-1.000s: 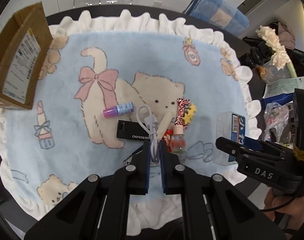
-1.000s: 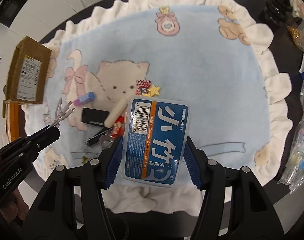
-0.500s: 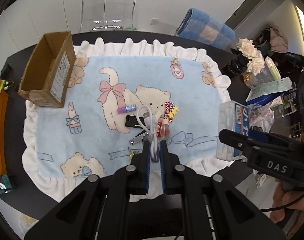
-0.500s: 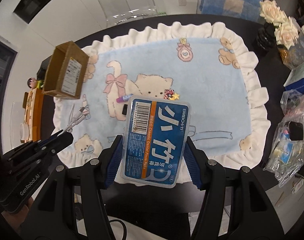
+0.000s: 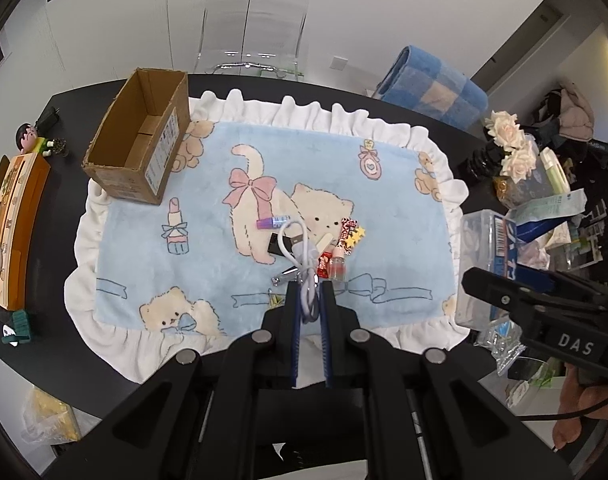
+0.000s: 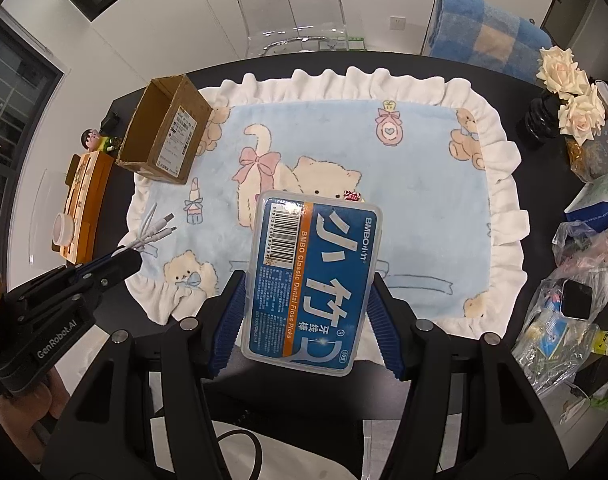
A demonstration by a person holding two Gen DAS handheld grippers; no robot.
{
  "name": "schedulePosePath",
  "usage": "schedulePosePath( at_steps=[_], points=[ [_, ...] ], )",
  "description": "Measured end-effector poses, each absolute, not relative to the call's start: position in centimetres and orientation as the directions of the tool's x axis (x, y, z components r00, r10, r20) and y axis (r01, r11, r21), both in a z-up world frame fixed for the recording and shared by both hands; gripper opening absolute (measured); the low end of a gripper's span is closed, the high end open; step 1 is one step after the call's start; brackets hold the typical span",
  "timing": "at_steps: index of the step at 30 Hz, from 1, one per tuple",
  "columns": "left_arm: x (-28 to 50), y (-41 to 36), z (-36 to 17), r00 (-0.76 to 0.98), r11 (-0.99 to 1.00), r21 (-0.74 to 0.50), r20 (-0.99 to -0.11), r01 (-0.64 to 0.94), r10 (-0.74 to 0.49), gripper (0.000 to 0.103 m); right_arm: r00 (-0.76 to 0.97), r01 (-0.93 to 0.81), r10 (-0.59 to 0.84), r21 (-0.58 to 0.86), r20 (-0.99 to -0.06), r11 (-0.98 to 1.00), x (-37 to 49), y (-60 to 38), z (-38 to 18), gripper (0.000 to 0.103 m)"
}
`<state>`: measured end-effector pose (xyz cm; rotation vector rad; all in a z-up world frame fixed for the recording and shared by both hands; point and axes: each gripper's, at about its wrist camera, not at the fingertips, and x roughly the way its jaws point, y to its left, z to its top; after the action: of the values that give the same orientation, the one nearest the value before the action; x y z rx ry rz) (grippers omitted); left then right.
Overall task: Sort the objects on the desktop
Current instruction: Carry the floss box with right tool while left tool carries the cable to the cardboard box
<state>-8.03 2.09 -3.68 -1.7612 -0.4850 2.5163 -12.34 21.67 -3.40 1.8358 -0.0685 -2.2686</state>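
Our left gripper (image 5: pixel 308 300) pinched the looped white charging cable (image 5: pixel 304 258); our right gripper (image 6: pixel 304 300) clamped the blue-labelled clear plastic floss-pick box (image 6: pixel 309 280). We feared the cable's dangling plugs snagging the brown cardboard box (image 5: pixel 138 152).

Blue floss-pick box (image 6: pixel 313 282) between the right gripper's (image 6: pixel 307 312) jaws, above the cat blanket (image 6: pixel 423 184).

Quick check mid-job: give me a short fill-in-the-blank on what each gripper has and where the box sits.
1. The left gripper is shut on a white ____.
2. The right gripper holds a blue-labelled box of dental ____ picks.
3. The cardboard box stands at the far ____ corner of the blue cat blanket.
4. Inside, the cardboard box looks ____.

Missing words: cable; floss; left; empty
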Motion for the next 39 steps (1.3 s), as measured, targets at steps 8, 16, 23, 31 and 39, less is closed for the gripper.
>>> schedulePosePath(
  at_steps=[8, 16, 23, 31, 39],
  points=[
    [-8.9, -1.1, -3.8, -0.360, -0.949, -0.288, -0.905, 0.131, 0.225, 0.009, -0.201, 0.138, -0.190, 0.164, -0.961, -0.977, -14.4, 18.3, -4.2, 0.061],
    [-10.5, -6.3, -3.7, -0.367, -0.946, -0.297, -0.901, 0.129, 0.233, 0.009, -0.197, 0.155, -0.198, 0.169, -0.960, -0.973, -17.1, 13.1, -4.3, 0.061],
    [-12.5, -11.4, -4.4, -0.368, -0.943, -0.299, -0.901, 0.145, 0.229, 0.009, -0.184, 0.189, -0.203, 0.168, -0.962, -0.968, -19.9, 7.3, -4.5, 0.061],
    [-15.7, -16.9, -5.3, -0.375, -0.937, -0.300, -0.901, 0.178, 0.217, 0.009, -0.157, 0.234, -0.219, 0.179, -0.963, -0.956, -23.9, 0.7, -6.3, 0.061],
    [-18.8, -21.1, -8.2, -0.354, -0.929, -0.302, -0.910, 0.213, 0.215, 0.009, -0.115, 0.293, -0.220, 0.178, -0.969, -0.939, -29.3, -4.6, -9.0, 0.061]
  ],
)
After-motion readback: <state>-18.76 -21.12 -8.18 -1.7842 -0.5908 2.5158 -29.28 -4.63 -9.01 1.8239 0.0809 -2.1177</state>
